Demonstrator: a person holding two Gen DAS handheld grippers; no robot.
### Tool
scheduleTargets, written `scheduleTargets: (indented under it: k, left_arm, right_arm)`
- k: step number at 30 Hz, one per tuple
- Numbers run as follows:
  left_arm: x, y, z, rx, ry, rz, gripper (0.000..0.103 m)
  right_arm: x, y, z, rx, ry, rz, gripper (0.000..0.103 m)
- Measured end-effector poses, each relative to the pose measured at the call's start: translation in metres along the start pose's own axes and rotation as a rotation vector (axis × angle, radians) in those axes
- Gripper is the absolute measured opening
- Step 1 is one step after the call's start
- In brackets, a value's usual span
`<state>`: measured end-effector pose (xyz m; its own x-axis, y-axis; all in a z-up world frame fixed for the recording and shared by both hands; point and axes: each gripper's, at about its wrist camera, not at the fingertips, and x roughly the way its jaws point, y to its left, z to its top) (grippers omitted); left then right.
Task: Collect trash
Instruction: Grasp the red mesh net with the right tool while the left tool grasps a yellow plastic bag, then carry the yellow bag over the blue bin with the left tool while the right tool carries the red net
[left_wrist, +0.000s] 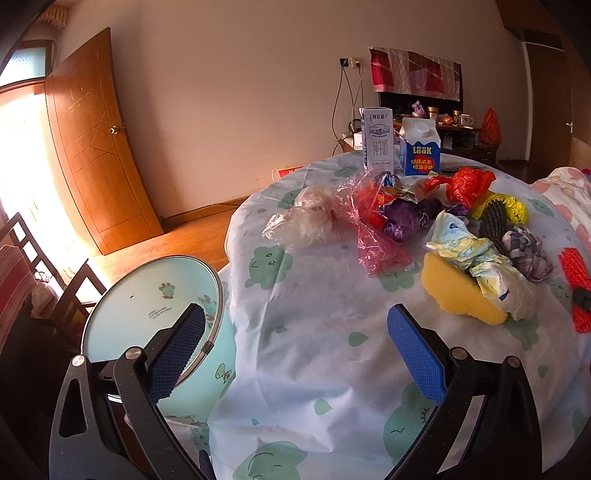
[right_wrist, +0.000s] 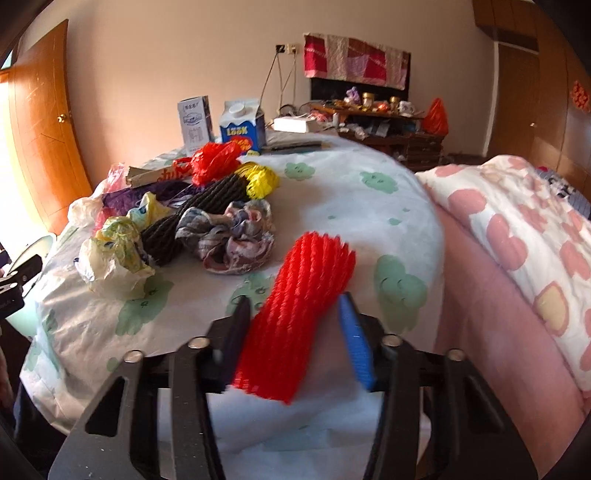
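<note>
A round table (left_wrist: 314, 332) in a white cloth with green prints holds a pile of trash: clear bags (left_wrist: 306, 218), a pink bag (left_wrist: 373, 229), a purple wrapper (left_wrist: 402, 218), a red bag (left_wrist: 465, 184), a yellow sponge (left_wrist: 454, 291) and a crumpled printed bag (left_wrist: 476, 254). My left gripper (left_wrist: 295, 339) is open and empty at the table's near left edge, beside a light blue bin (left_wrist: 155, 306). My right gripper (right_wrist: 295, 314) has its jaws around a red foam net (right_wrist: 295, 306), touching it on the left side; it also shows in the left wrist view (left_wrist: 576, 291).
Two milk cartons (left_wrist: 376, 138) (left_wrist: 421, 147) stand at the table's far edge. A black net sleeve (right_wrist: 195, 218), a yellow bag (right_wrist: 260, 179) and a checked rag (right_wrist: 236, 236) lie in the pile. A pink quilted bed (right_wrist: 517, 240) is right of the table. A chair (left_wrist: 33, 266) stands left.
</note>
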<state>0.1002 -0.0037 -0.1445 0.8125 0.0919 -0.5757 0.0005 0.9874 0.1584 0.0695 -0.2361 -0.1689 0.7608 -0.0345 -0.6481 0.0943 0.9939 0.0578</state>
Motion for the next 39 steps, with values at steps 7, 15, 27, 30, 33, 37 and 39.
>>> scheduleTargets:
  k: [7, 15, 27, 30, 33, 37, 39]
  left_arm:
    - [-0.015, -0.018, 0.014, 0.015, -0.034, -0.052, 0.097]
    - [-0.019, -0.078, 0.033, 0.101, -0.054, -0.122, 0.097]
    - [0.008, -0.120, 0.016, 0.167, 0.049, -0.263, 0.025]
    - [0.001, -0.116, 0.017, 0.170, 0.036, -0.303, 0.015]
    - [-0.013, -0.108, 0.020, 0.161, 0.016, -0.337, 0.014]
    - [-0.035, -0.089, 0.029, 0.142, -0.027, -0.332, 0.014]
    - [-0.045, -0.075, 0.034, 0.125, -0.050, -0.318, 0.014]
  right_arm:
    - [-0.007, -0.004, 0.005, -0.061, -0.029, -0.010, 0.021]
    - [-0.015, -0.033, 0.001, -0.079, -0.066, -0.071, 0.021]
    - [-0.017, -0.043, -0.005, -0.051, -0.091, -0.004, 0.022]
    - [-0.020, -0.039, -0.004, -0.058, -0.104, 0.004, 0.022]
    - [-0.024, -0.033, -0.002, -0.068, -0.115, 0.013, 0.022]
    - [-0.030, -0.020, 0.005, -0.087, -0.130, 0.036, 0.022]
    - [-0.032, -0.012, 0.010, -0.094, -0.135, 0.062, 0.022]
